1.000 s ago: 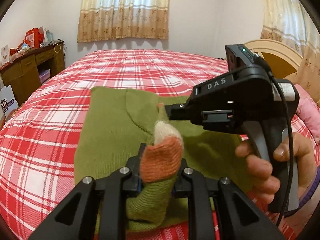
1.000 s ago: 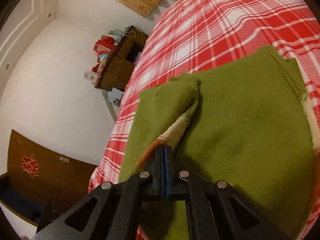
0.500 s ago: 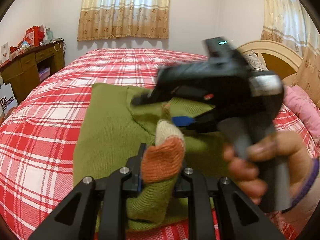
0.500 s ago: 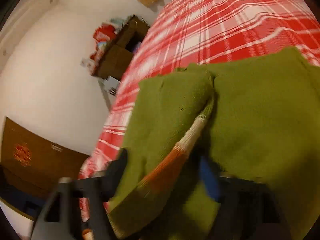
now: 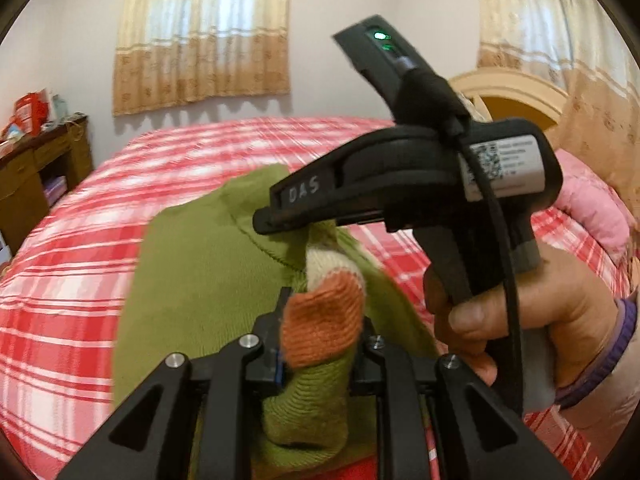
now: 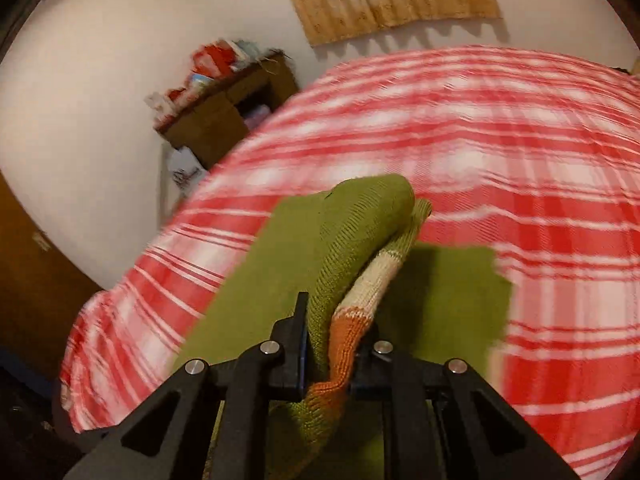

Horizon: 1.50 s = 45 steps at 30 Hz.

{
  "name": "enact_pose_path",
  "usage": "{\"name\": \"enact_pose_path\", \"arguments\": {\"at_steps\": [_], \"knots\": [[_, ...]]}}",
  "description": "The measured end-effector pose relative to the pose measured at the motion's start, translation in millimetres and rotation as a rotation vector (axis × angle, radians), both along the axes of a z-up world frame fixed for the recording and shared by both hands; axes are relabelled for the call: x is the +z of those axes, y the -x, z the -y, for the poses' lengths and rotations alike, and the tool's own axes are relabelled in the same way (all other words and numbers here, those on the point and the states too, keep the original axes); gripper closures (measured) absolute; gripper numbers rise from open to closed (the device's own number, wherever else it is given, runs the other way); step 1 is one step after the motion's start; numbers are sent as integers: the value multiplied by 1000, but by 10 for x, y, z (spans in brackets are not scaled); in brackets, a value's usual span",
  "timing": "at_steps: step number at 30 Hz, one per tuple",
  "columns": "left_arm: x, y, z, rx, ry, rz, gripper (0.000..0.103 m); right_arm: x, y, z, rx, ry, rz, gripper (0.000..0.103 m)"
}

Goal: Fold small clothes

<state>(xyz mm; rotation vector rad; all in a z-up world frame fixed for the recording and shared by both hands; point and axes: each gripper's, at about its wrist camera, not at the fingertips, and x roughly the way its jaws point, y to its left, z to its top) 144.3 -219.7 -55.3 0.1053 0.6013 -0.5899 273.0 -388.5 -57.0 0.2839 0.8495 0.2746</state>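
Plaid bedspread [image 6: 520, 160]; both claws pinch ribbed green knit sweater [image 5: 208, 280].

- Bed [image 5: 100, 216]: covered by a red-and-white plaid spread, filling most of both views.
- Green knit sweater [image 5: 200, 280]: lies directly on the spread, near side, body mostly flat; one part is lifted off the surface.
- Pink pillow or bedding [image 5: 592, 216]: at far right of the bed, below a cream arched headboard [image 5: 516, 84].
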Motion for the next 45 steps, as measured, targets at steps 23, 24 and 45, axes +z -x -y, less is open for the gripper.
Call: {"name": "enact_pose_path", "arguments": {"at_steps": [23,24,45], "knots": [[-170,76,-1277,146,4,-150,30,100,1378,268,-183,38,73,71],[-185,75,-1265,149,10,-158,30,128,1415,199,-163,51,82,69],[-178,134,-1098,111,-119,-138,24,-531,1814,233,-220,33,-57,87]]}}
